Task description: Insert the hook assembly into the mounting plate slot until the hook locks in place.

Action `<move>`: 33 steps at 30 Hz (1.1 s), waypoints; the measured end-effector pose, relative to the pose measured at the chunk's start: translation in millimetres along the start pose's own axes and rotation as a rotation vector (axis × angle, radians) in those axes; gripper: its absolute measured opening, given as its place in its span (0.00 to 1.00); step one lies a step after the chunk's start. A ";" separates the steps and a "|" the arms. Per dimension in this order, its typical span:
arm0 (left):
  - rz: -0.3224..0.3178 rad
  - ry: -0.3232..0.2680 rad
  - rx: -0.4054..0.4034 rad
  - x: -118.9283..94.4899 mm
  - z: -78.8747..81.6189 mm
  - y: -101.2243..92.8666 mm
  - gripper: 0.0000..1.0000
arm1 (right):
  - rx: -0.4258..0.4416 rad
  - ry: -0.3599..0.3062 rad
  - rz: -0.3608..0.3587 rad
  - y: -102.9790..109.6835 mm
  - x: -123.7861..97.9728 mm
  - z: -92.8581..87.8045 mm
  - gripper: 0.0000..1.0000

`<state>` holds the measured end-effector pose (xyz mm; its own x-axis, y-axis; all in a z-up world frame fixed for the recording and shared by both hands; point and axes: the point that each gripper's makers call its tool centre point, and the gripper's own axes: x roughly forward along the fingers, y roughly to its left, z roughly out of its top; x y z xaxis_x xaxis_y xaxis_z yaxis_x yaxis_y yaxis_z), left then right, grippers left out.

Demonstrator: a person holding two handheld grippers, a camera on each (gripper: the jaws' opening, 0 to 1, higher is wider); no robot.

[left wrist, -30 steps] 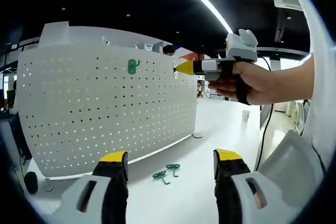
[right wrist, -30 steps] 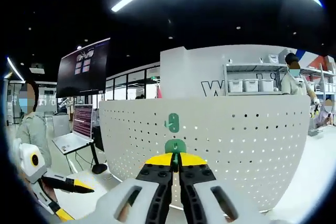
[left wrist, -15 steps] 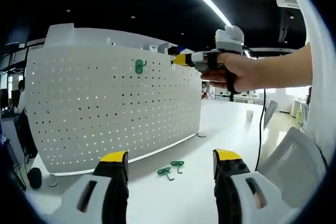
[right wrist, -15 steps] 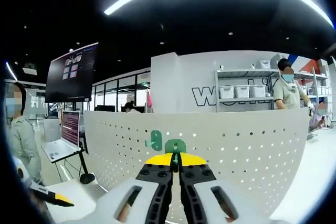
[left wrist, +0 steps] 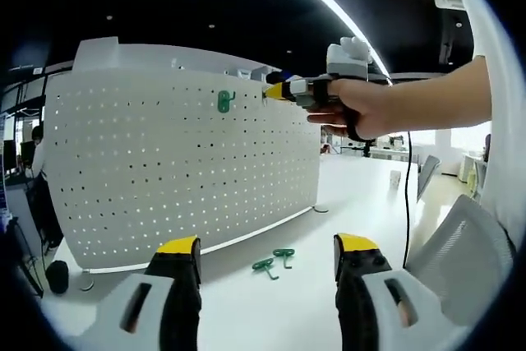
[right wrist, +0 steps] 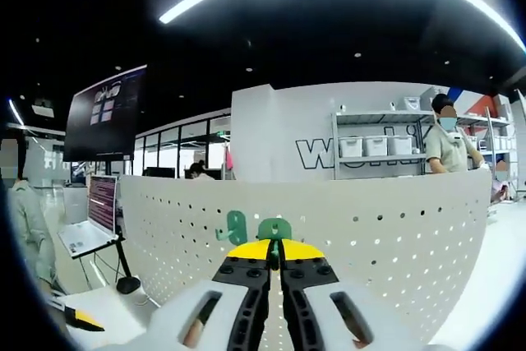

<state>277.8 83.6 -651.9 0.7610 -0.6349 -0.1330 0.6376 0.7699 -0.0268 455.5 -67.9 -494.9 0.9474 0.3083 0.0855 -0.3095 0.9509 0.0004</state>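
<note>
Rising toward the top rows of the pegboard (left wrist: 181, 162), the right gripper (left wrist: 275, 92) sits higher than a second ago, and in its own view the mounted hook (right wrist: 232, 224) has drifted from above its jaws to just left of them.

In the left gripper view, the left gripper (left wrist: 267, 256) hangs low with its jaws spread and nothing between them; two spare hooks (left wrist: 274, 260) lie on the desk (left wrist: 329, 203) ahead, between the two jaws.

In the right gripper view, the right gripper's jaws are pinched on a green hook (right wrist: 274, 229), whose head stands just above the tips, close to the board.

My judgement: this is the alignment step, not yet insertion. Next, the hook's tabs need lining up with a hole beside the mounted one, then pushing in until seated.
</note>
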 end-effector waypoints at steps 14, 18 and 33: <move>0.014 -0.004 -0.020 0.9 -2.2 5.3 0.68 | -0.044 -0.035 -0.040 -4.6 19.1 4.1 0.01; 0.016 -0.008 -0.029 0.8 -1.9 6.5 0.69 | -0.043 -0.037 -0.052 -6.0 20.4 2.7 0.01; 0.032 -0.003 -0.046 0.0 -4.6 12.5 0.68 | -0.038 -0.039 -0.055 -2.0 32.4 -3.1 0.02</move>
<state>285.2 93.5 -656.8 0.7815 -0.6099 -0.1315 0.6066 0.7921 -0.0680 487.0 -59.7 -495.3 0.9588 0.2548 0.1252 -0.2529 0.9670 -0.0313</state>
